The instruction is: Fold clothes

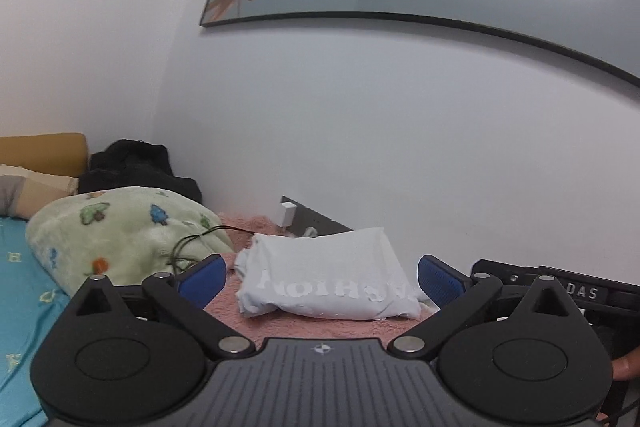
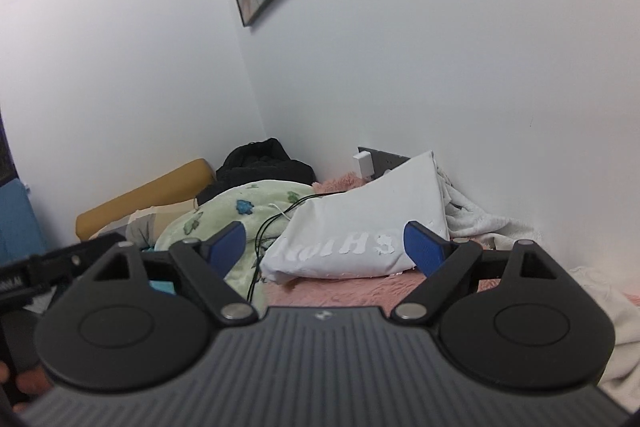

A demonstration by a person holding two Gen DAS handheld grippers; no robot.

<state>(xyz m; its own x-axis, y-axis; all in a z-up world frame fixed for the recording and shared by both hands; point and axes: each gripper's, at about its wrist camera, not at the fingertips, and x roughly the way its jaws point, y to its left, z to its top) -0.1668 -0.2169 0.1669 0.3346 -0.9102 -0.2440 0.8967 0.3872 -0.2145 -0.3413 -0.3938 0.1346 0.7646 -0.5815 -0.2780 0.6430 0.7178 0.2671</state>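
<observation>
A folded white T-shirt (image 1: 326, 277) with white printed letters lies on the pink fluffy blanket (image 1: 320, 327) near the wall. It also shows in the right wrist view (image 2: 360, 227). My left gripper (image 1: 322, 277) is open and empty, its blue pads apart, held just in front of the shirt. My right gripper (image 2: 324, 245) is open and empty too, in front of the shirt. The right gripper's body shows at the right edge of the left wrist view (image 1: 560, 291).
A green patterned fleece blanket (image 1: 120, 235) lies left of the shirt with a black cable (image 2: 264, 239) over it. Black clothing (image 2: 260, 163) sits in the corner. A white towel (image 2: 480, 219) lies at the right. A wall socket with a charger (image 1: 287, 214) is behind.
</observation>
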